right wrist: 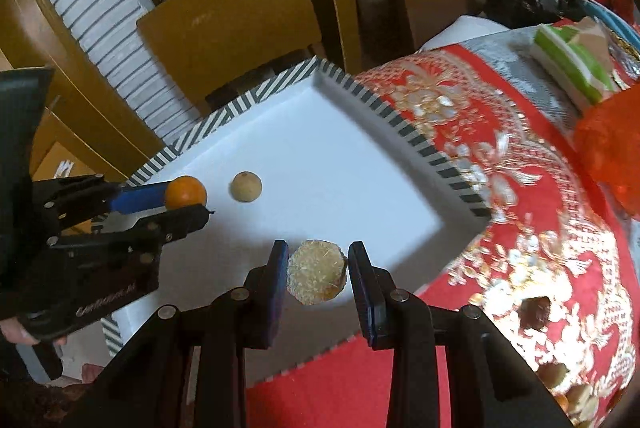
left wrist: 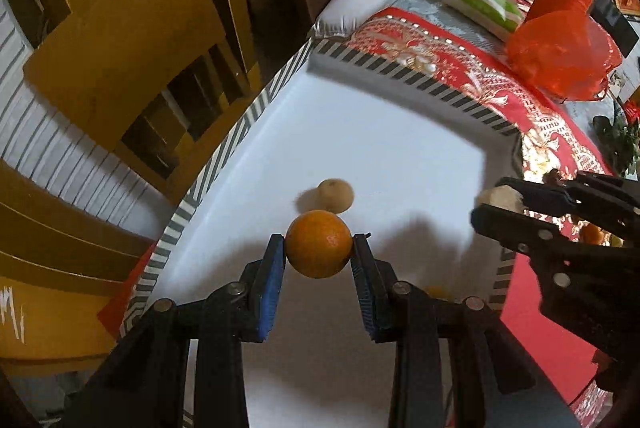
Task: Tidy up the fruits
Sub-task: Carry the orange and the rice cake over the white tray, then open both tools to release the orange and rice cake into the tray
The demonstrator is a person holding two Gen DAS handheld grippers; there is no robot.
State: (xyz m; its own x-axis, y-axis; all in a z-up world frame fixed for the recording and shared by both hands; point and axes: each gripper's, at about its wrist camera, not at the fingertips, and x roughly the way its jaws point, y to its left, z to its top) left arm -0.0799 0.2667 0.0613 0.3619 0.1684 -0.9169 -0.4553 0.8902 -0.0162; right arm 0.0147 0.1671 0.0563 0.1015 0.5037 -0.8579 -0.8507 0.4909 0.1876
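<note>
Left wrist view shows the left gripper (left wrist: 319, 248) clamped on an orange (left wrist: 319, 243) above the white tray (left wrist: 400, 156), just short of a tan fruit (left wrist: 336, 194) lying there; the right gripper (right wrist: 317, 270) pinches a pale fuzzy fruit (right wrist: 317, 271) over the tray's near edge

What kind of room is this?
Probably a home dining area: wooden chairs stand beside a table under a red patterned cloth, cluttered with a tissue pack and red bags.
</note>
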